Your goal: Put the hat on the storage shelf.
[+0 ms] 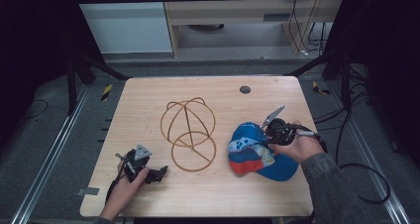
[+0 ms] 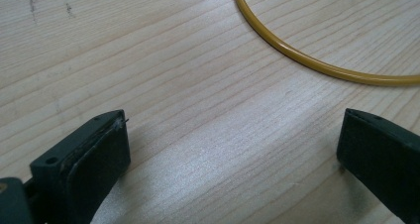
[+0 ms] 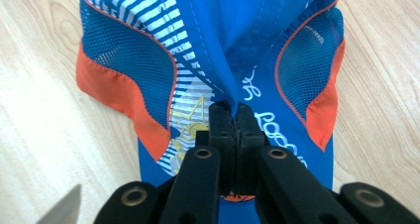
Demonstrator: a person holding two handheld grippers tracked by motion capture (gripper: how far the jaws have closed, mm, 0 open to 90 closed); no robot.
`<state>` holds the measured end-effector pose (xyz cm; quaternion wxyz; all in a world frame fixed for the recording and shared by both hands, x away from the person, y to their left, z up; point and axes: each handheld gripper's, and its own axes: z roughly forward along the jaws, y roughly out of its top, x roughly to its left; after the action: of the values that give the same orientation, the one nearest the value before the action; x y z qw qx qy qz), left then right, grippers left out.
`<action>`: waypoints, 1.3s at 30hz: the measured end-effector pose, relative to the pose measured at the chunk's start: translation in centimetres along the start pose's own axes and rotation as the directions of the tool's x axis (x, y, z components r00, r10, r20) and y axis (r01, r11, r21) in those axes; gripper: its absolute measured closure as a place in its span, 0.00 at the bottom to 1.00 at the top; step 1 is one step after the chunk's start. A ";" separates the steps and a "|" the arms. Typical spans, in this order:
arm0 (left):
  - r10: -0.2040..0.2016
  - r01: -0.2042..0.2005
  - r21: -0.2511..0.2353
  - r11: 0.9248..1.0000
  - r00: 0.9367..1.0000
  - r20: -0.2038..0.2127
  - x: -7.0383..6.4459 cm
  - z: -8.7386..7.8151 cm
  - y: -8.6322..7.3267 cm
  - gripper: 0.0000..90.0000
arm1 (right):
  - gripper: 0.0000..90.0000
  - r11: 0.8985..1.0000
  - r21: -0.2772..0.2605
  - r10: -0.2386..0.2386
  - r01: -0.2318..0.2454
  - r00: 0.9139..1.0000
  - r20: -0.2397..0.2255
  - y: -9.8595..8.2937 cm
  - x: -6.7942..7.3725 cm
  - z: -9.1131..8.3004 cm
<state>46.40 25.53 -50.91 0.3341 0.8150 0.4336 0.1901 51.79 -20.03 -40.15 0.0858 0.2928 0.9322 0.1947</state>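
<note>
On the table (image 1: 213,194), the right claw (image 3: 236,116) pinches the blue cap (image 3: 213,30); the left claw (image 2: 233,149) rests released beside the wire frame (image 2: 317,65).

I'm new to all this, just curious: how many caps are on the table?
1. A blue cap with orange trim lies at the table's right side, pinched by the right gripper. The yellow wire frame sits mid-table; the left gripper holds nothing.

left tool (image 1: 161,173) rests low with jaws spread wide; right tool (image 3: 236,116) has jaws pinched together on fabric.
</note>
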 end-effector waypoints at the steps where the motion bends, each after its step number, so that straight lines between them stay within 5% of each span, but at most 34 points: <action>1: 0.000 0.000 0.000 1.000 1.000 0.000 0.0 0.0 0.0 0.00 | 1.00 1.000 0.000 0.000 0.000 1.000 0.000 0.0 0.0 0.0; 18: 0.000 0.000 0.000 1.000 1.000 0.000 0.0 0.0 0.0 0.00 | 1.00 0.995 -0.098 -0.021 0.022 1.000 0.009 2.0 -0.2 -6.7; 32: 0.000 0.000 -0.003 1.000 1.000 -0.002 -0.1 0.0 0.0 0.00 | 1.00 0.980 -0.190 -0.054 0.065 0.997 0.062 4.6 -0.2 -12.9; 39: 0.000 0.000 -0.003 1.000 1.000 -0.002 -0.1 0.0 0.0 0.00 | 1.00 0.962 -0.257 -0.070 0.088 0.994 0.080 5.4 0.3 -15.3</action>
<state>46.35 25.49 -50.91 0.3350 0.8142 0.4337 0.1918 50.14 -20.55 -24.02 0.1637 0.2480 0.9060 0.3016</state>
